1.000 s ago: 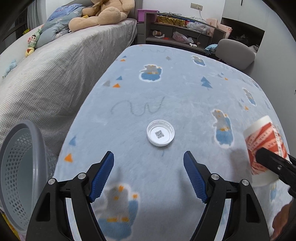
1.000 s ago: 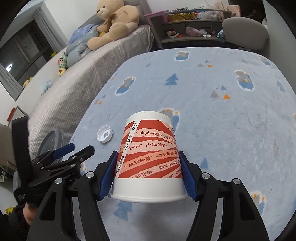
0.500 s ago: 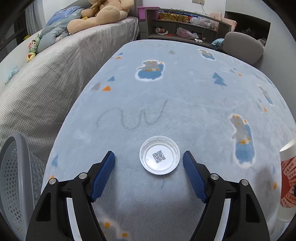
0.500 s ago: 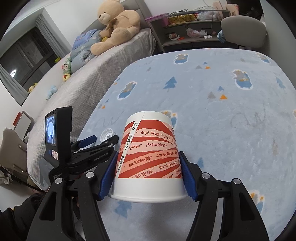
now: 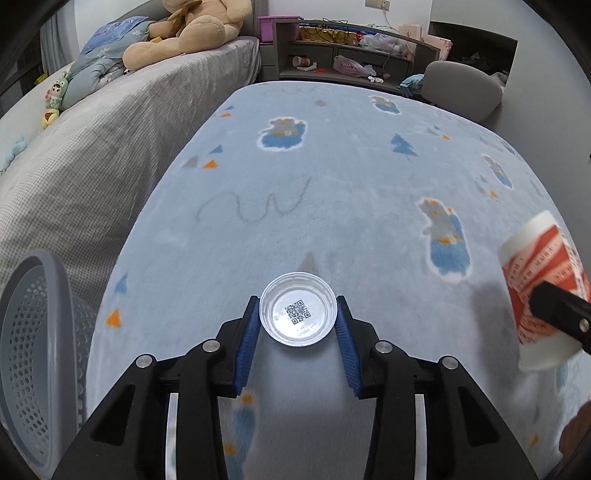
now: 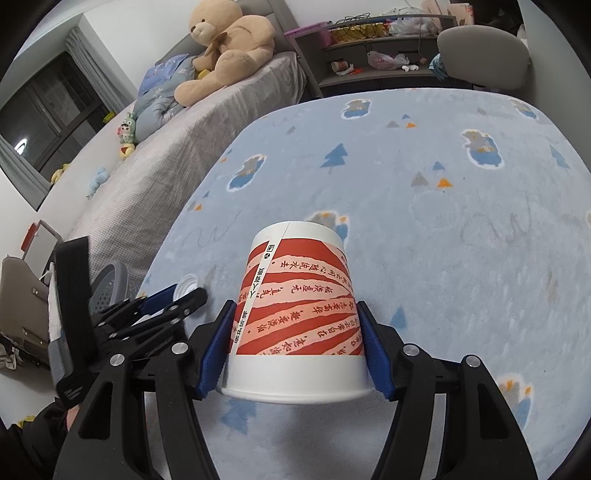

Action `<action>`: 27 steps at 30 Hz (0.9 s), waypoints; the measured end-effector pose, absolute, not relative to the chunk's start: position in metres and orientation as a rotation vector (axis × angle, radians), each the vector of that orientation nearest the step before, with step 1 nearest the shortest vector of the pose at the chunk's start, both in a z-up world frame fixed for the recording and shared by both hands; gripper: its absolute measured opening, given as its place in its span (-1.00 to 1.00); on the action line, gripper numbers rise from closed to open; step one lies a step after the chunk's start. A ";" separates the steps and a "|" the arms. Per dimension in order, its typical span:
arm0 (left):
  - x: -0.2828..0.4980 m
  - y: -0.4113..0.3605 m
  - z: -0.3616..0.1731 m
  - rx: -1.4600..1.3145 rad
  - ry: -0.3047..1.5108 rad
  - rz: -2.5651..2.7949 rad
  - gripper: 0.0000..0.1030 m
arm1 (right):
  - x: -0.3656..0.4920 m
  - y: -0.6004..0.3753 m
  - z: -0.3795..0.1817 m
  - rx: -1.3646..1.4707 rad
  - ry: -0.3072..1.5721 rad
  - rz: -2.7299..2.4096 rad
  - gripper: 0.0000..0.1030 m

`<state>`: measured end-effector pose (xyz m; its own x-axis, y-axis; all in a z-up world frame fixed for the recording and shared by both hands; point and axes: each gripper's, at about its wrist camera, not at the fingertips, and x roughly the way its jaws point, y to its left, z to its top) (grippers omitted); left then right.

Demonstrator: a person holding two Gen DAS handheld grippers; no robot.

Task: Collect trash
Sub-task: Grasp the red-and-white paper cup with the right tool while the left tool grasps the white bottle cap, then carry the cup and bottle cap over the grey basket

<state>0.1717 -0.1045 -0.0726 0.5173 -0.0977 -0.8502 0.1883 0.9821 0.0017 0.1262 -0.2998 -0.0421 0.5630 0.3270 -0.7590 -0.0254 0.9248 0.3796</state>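
Observation:
A clear round plastic lid (image 5: 298, 314) with a QR code lies on the blue patterned blanket (image 5: 332, 177). My left gripper (image 5: 296, 301) is closing around it, and its blue pads touch the lid's rim on both sides. The right wrist view shows the same lid (image 6: 186, 282) at the tips of the left gripper (image 6: 179, 293). My right gripper (image 6: 295, 306) is shut on an upside-down red-and-white paper cup (image 6: 299, 306), held above the blanket. The cup (image 5: 543, 280) also shows at the right edge of the left wrist view.
A grey perforated basket (image 5: 33, 332) stands off the blanket's near left corner; it also shows as the basket (image 6: 110, 280) behind the left gripper. A grey bed (image 5: 92, 147) with a teddy bear (image 5: 184, 33) runs along the left. A grey chair (image 5: 461, 88) and shelves (image 5: 351, 48) stand beyond.
My left gripper moved forward until the lid lay between its fingers, then its jaws narrowed onto the rim. The right gripper and cup stayed still.

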 end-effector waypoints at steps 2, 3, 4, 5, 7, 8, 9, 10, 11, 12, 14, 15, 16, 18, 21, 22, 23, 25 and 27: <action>0.162 -0.100 -0.067 0.102 1.005 -0.177 -0.24 | 0.125 -0.296 -0.042 0.338 0.959 0.209 0.21; 0.156 -0.098 -0.064 0.104 1.001 -0.180 -0.24 | 0.123 -0.294 -0.043 0.334 0.960 0.207 0.21; 0.150 -0.096 -0.061 0.105 0.998 -0.184 -0.24 | 0.121 -0.292 -0.043 0.331 0.962 0.205 0.21; 0.144 -0.093 -0.057 0.107 0.994 -0.189 -0.24 | 0.119 -0.291 -0.043 0.332 0.962 0.205 0.21; 0.134 -0.088 -0.051 0.111 0.989 -0.194 -0.24 | 0.112 -0.288 -0.043 0.338 0.966 0.201 0.21; 0.129 -0.086 -0.048 0.109 0.987 -0.198 -0.24 | 0.109 -0.287 -0.043 0.339 0.967 0.199 0.21; 0.123 -0.083 -0.045 0.106 0.984 -0.203 -0.24 | 0.105 -0.285 -0.043 0.343 0.968 0.196 0.21; 0.116 -0.080 -0.043 0.104 0.980 -0.206 -0.24 | 0.100 -0.284 -0.042 0.346 0.968 0.193 0.21; 0.110 -0.077 -0.040 0.100 0.977 -0.211 -0.24 | 0.096 -0.282 -0.042 0.349 0.968 0.189 0.21; 0.106 -0.075 -0.038 0.097 0.975 -0.215 -0.24 | 0.092 -0.281 -0.041 0.351 0.968 0.186 0.21; 0.096 -0.070 -0.035 0.088 0.972 -0.224 -0.24 | 0.083 -0.277 -0.040 0.356 0.968 0.181 0.21; 0.092 -0.068 -0.034 0.086 0.971 -0.228 -0.24 | 0.080 -0.274 -0.039 0.357 0.968 0.180 0.21; 0.088 -0.066 -0.033 0.084 0.968 -0.232 -0.24 | 0.076 -0.271 -0.038 0.358 0.967 0.178 0.21; 0.079 -0.061 -0.031 0.083 0.963 -0.240 -0.24 | 0.068 -0.265 -0.037 0.361 0.966 0.177 0.21; 0.068 -0.052 -0.028 0.081 0.957 -0.247 -0.24 | 0.060 -0.254 -0.035 0.360 0.967 0.176 0.21; 0.064 -0.048 -0.027 0.080 0.954 -0.248 -0.24 | 0.058 -0.250 -0.035 0.358 0.966 0.177 0.21; 0.062 -0.045 -0.026 0.080 0.950 -0.247 -0.24 | 0.056 -0.246 -0.034 0.356 0.965 0.179 0.21; 0.057 -0.037 -0.024 0.077 0.943 -0.248 -0.24 | 0.052 -0.236 -0.031 0.348 0.960 0.184 0.21; 0.054 -0.028 -0.023 0.072 0.936 -0.246 -0.24 | 0.050 -0.227 -0.029 0.340 0.956 0.187 0.21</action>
<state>0.0536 -0.0278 -0.0232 0.5668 -0.1782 -0.8043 0.2409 0.9695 -0.0450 0.0504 -0.2273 -0.0288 0.5658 0.3045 -0.7663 -0.0072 0.9311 0.3647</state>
